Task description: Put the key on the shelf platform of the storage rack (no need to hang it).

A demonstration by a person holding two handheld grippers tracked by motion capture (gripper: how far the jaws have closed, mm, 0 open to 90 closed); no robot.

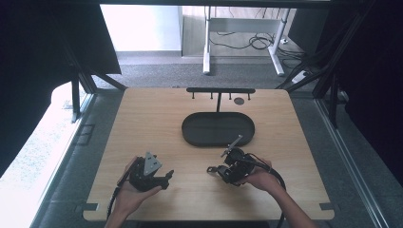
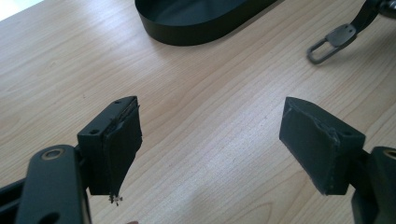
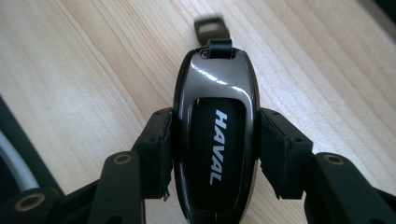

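A glossy black car key fob [image 3: 215, 140] with white HAVAL lettering sits between the jaws of my right gripper [image 3: 215, 122], which is shut on its sides. A short strap with a grey metal clip [image 3: 208, 25] hangs off the fob's far end over the wooden table. The clip [image 2: 332, 42] is also in the left gripper view, at the upper right. In the high view the right gripper [image 1: 212, 169] points left at the table's front right. My left gripper [image 1: 167, 180] is at the front left, jaws wide open [image 2: 210, 140] over bare wood.
A black oval tray [image 1: 190, 137] lies in the middle of the table, its near wall [image 2: 187, 32] just beyond the left gripper. Behind it stands a black rack [image 1: 220, 90] with small hooks, a dark round disc [image 1: 239, 100] beside its post.
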